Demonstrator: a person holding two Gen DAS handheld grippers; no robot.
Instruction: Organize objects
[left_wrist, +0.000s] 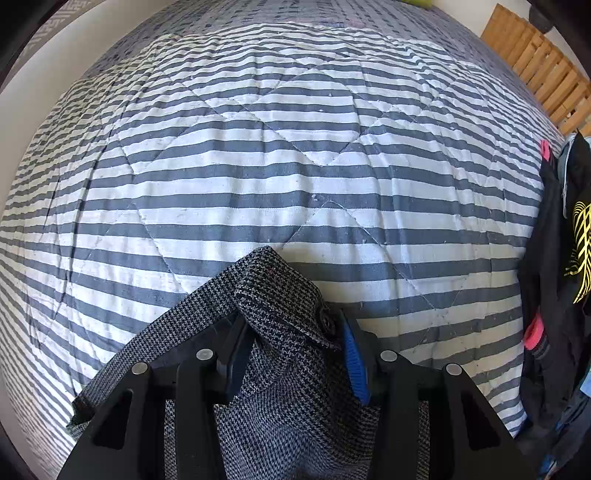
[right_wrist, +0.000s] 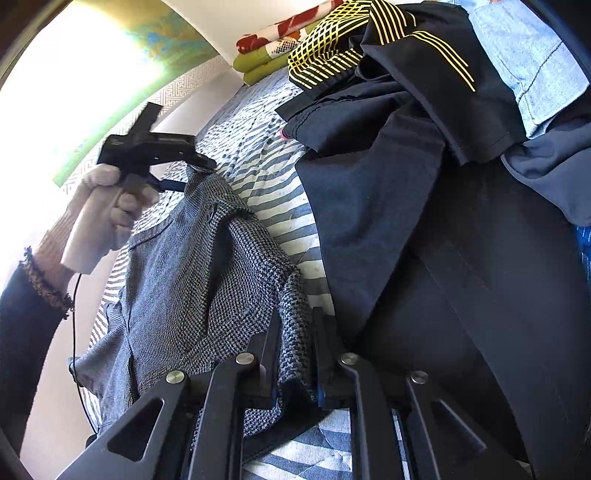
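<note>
A grey houndstooth garment (left_wrist: 280, 306) with a dark button is bunched between the fingers of my left gripper (left_wrist: 291, 332), which is shut on it above the striped quilt (left_wrist: 258, 155). In the right wrist view the same garment (right_wrist: 192, 266) hangs stretched between both grippers. My right gripper (right_wrist: 295, 347) is shut on its other edge. The left gripper (right_wrist: 199, 164) shows there at upper left, held by a gloved hand and pinching the garment's far corner.
A pile of dark clothes, with a black top bearing yellow line print (right_wrist: 369, 40) and a light denim piece (right_wrist: 532, 62), lies to the right on the bed (left_wrist: 561, 258). Folded green and floral bedding (right_wrist: 273, 55) sits at the far end. A wooden slatted frame (left_wrist: 535, 62) stands beyond the bed.
</note>
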